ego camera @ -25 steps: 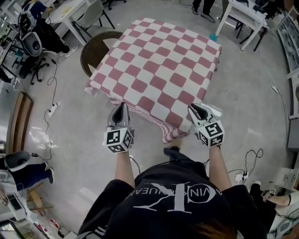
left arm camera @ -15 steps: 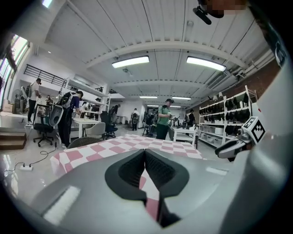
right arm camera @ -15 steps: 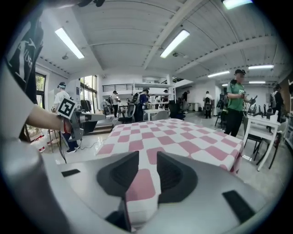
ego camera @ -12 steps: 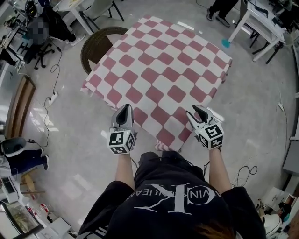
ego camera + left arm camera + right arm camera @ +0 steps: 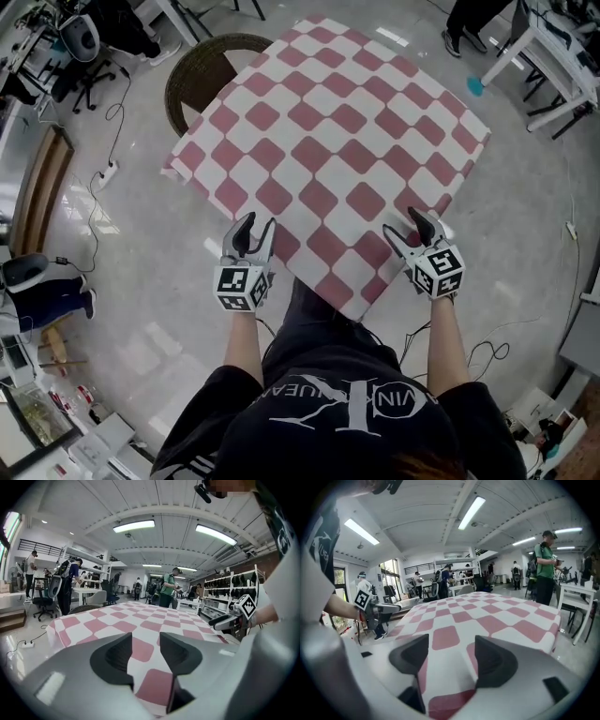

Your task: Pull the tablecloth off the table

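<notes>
Noted against a second ago: tablecloth near corner no longer hanging in folds, now lying out flat toward the body. Also noted both tools going from shut to parting.

Found tablecloth spread checks-up over the worktop and hiding it wholly. Seen dropping over the far side in the right gripper view, and overlapping a wicker chair at one corner.

Left tool at the near-left edge: opening, gap narrow. Cloth showing in the gap, with no pad pressing on it. Right tool at the near-right edge: opening wider. Cloth running between the jaws, but no pinch there either.

Judged progress: close to none. Nothing of the cloth clear of the worktop, and no hold on it at present.

Left to do, by this reading:
- close both tools on the near edge
- draw back evenly until the far edge slides off
- watch for the corner catching on the chair

Beyond: floor with cables; people at other benches, well apart.
</notes>
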Demonstrator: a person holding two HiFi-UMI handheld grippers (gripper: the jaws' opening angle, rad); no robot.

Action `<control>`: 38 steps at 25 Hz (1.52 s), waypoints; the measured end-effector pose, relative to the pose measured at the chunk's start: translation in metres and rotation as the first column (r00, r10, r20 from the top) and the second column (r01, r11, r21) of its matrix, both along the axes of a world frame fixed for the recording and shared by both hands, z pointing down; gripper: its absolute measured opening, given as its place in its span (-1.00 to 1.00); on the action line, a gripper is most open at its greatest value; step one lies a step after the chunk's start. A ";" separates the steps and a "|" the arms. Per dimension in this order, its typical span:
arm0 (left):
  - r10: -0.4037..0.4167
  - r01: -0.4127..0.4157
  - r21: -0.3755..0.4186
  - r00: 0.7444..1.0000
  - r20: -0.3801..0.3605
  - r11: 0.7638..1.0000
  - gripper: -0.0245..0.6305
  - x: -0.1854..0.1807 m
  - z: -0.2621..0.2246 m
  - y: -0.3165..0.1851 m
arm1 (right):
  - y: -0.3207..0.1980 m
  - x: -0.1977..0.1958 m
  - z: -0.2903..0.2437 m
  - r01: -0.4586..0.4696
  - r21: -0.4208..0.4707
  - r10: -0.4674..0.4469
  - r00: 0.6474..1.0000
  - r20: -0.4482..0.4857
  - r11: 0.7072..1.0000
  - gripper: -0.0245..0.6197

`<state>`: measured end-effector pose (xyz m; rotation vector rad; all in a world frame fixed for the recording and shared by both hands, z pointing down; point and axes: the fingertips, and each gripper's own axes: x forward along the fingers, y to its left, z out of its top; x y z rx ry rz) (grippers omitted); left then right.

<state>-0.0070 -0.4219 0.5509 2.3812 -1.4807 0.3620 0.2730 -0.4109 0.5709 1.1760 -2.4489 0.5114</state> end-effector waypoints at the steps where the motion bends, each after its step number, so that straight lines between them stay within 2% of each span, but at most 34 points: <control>1: -0.008 0.008 -0.011 1.000 -0.002 1.000 -0.39 -0.003 0.004 -0.006 | -0.010 0.006 0.001 -0.019 -0.007 0.019 1.000 0.000 1.000 -0.06; 5: -0.020 0.019 -0.060 1.000 -0.014 0.998 -0.16 -0.013 0.013 -0.033 | -0.058 0.030 0.000 -0.079 -0.028 0.079 0.997 -0.005 0.996 -0.02; 7: -0.010 0.008 -0.093 1.000 -0.018 0.996 -0.02 -0.015 0.018 -0.044 | -0.081 0.041 0.001 -0.081 -0.050 0.080 0.996 -0.029 0.995 -0.02; 9: 0.007 -0.008 -0.112 1.000 -0.012 0.994 0.04 -0.016 0.023 -0.054 | -0.103 0.052 0.002 -0.087 -0.065 0.083 0.994 -0.068 0.994 -0.02; 16: -0.001 0.006 -0.155 0.999 0.035 0.988 0.08 -0.032 0.038 -0.081 | -0.164 0.098 0.024 -0.132 -0.116 0.105 0.971 -0.213 0.984 0.02; 23: -0.037 0.044 -0.176 0.999 0.038 0.983 0.16 -0.053 0.046 -0.101 | -0.205 0.149 0.038 -0.258 -0.168 0.201 0.934 -0.296 0.951 0.13; 27: -0.066 0.067 -0.194 0.998 0.014 0.979 0.19 -0.066 0.049 -0.109 | -0.215 0.156 0.043 -0.303 -0.175 0.237 0.918 -0.316 0.937 0.14; 31: -0.068 0.074 -0.200 0.997 0.033 0.977 0.20 -0.069 0.052 -0.112 | -0.214 0.146 0.054 -0.311 -0.243 0.245 0.932 -0.266 0.919 0.14; 35: -0.068 0.074 -0.203 0.997 0.037 0.976 0.22 -0.072 0.053 -0.116 | -0.214 0.137 0.054 -0.303 -0.257 0.241 0.939 -0.246 0.918 0.14; 38: -0.088 0.092 -0.217 0.996 0.031 0.972 0.23 -0.076 0.055 -0.119 | -0.209 0.124 0.056 -0.260 -0.264 0.183 0.941 -0.284 0.929 0.14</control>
